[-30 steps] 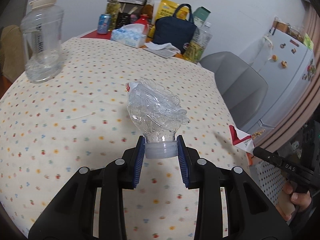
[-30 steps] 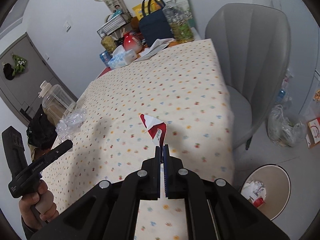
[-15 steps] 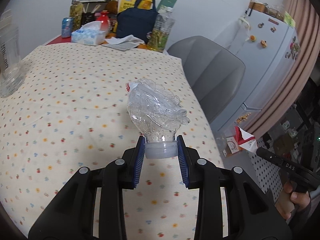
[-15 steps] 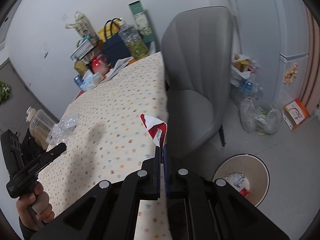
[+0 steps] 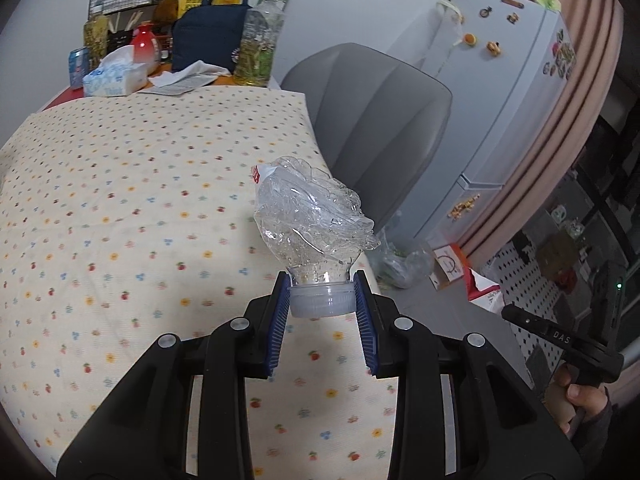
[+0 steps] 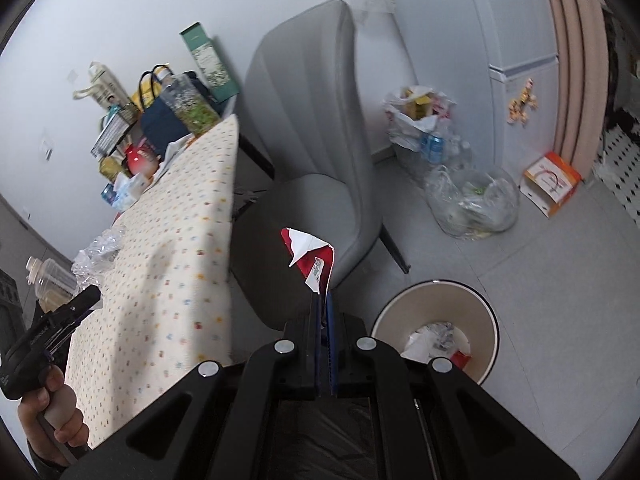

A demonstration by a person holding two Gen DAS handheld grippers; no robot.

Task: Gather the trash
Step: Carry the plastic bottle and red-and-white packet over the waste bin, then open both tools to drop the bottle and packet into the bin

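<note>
Left gripper [image 5: 322, 300]: jaws clamped on crushed plastic bottle [image 5: 312, 220] by its cap, above worktop [image 5: 120, 200]. Right gripper [image 6: 323, 308]: jaws pinching red-white wrapper [image 6: 312, 256] near bin [image 6: 436, 300].

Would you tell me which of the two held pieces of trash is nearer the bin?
The red-and-white wrapper in the right gripper, beside the bin; the crushed bottle hangs over the table.

Glossy crumpled plastic bottle [image 5: 312, 216] (cloth tablecloth [image 5: 120, 208])

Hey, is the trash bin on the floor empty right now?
No, the round trash bin already holds crumpled white paper and a red scrap at its bottom.
</note>
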